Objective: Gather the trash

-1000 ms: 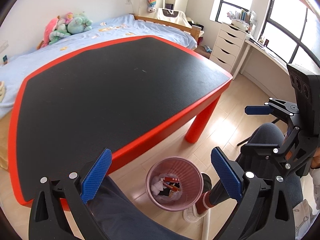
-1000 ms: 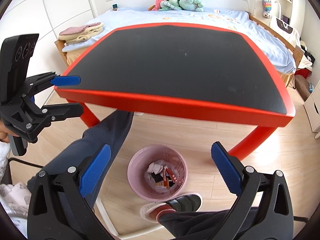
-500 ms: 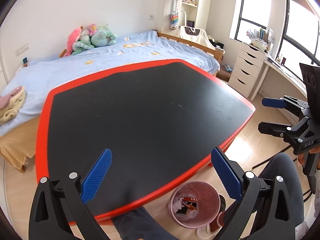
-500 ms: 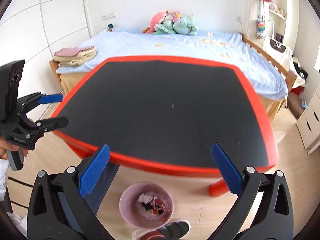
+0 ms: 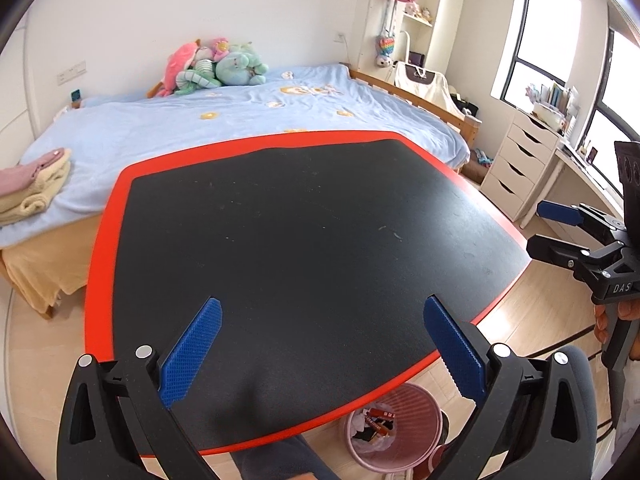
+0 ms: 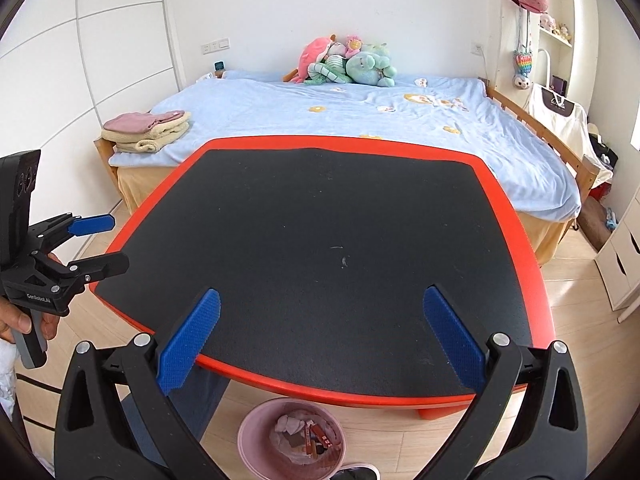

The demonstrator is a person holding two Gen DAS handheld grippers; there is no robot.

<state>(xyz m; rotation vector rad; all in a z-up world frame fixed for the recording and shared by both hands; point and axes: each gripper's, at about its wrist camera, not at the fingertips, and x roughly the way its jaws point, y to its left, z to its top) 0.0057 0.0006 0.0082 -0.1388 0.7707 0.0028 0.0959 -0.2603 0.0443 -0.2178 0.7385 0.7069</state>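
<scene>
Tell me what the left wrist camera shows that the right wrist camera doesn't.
Only the left wrist view shows the windows and the right tool, open, out to the side. Only the right wrist view shows the white wall panels and the left tool, also open. Both show the red-edged table, the pink trash bin with trash inside, the bed and the stuffed toys.

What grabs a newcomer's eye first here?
The big black-topped table with its red rim fills the middle of both views, nothing on it. Below its near edge stands a pink trash bin on the floor, already holding wrappers. Both the left gripper and the right gripper hang open and empty above the table.
</scene>
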